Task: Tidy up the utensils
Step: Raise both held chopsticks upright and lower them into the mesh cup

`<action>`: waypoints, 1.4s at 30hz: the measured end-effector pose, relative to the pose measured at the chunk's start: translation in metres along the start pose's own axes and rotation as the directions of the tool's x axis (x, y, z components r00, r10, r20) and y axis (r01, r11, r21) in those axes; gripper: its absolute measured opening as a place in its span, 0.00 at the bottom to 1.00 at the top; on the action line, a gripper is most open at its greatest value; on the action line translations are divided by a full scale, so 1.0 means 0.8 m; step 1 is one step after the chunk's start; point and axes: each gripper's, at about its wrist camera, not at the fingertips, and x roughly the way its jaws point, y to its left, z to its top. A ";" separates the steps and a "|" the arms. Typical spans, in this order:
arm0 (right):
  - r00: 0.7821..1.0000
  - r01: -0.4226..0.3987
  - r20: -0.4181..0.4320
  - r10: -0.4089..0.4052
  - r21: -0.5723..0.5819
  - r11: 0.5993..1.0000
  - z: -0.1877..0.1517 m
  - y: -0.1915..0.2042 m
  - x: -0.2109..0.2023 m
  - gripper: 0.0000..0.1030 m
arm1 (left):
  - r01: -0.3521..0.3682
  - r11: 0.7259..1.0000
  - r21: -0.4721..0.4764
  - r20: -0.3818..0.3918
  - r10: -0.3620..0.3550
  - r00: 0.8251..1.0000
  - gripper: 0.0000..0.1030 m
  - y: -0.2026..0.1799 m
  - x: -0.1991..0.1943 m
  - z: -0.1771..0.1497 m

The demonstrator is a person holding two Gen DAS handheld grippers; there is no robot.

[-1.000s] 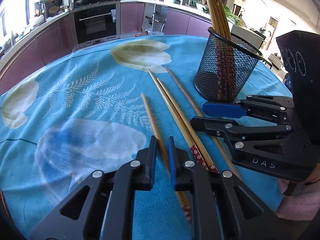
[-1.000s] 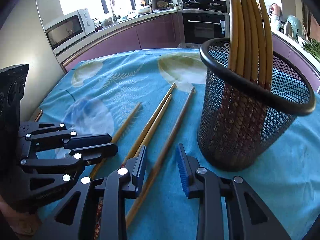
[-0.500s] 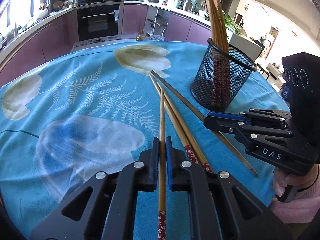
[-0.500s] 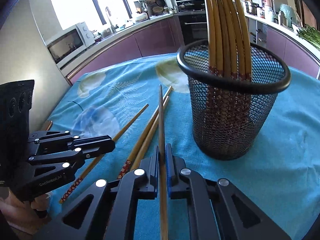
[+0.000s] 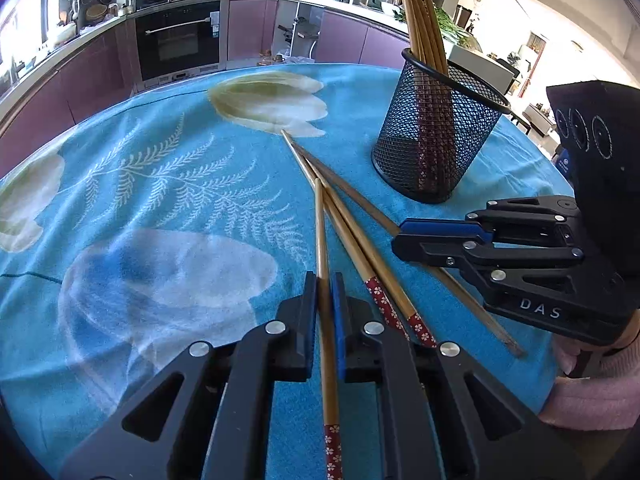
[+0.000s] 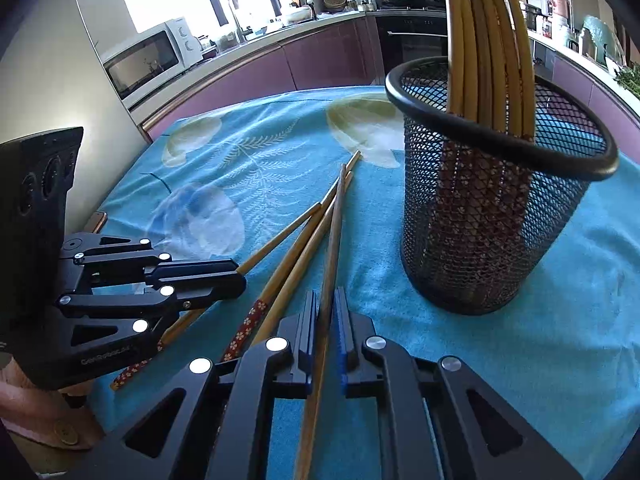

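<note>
Your left claw [image 5: 325,292] comes in from the bottom middle of the left wrist view and points forward and down at the tabletop [image 5: 160,184], which is covered by a blue cloth with pale flowers. Its jaws are closed on one chopstick [image 5: 322,248]; the stick runs nearly straight up the frame between the pads, and its red flowered end shows below the claw at the bottom edge.

Your right claw [image 6: 327,312] comes in the same way from the bottom middle of the right wrist view, also tilted downward. It is closed on a plain wooden chopstick [image 6: 335,232], whose thin tip reaches toward the middle of the frame.

In the left wrist view the right claw [image 5: 404,234] enters from the right side, and the white letters "DAS" are readable on its black body. A hand in a pink sleeve [image 5: 592,396] holds it at the lower right. In the right wrist view the left claw [image 6: 236,276] enters from the left; the writing on its body is too blurred to read fully.

Two more chopsticks [image 5: 360,252] lie side by side on the cloth between the two claws. The black mesh holder [image 6: 492,216] stands upright at the right of the right wrist view, with several chopsticks [image 6: 484,40] already standing inside it
</note>
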 end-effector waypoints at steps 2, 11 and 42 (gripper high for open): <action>1.000 0.000 0.001 0.000 -0.002 1.000 0.003 -0.001 0.002 0.08 | -0.001 1.000 0.000 -0.001 0.001 1.000 0.08 0.000 0.002 0.001; 0.997 -0.031 0.071 0.031 -0.002 1.000 0.005 -0.005 -0.031 0.05 | -0.001 1.000 -0.007 0.033 0.001 0.999 0.07 -0.005 -0.014 0.007; 0.892 -0.050 0.449 0.060 -0.034 0.998 0.058 -0.041 -0.197 0.05 | 0.243 0.966 0.086 0.389 -0.257 0.885 0.07 -0.030 -0.191 0.116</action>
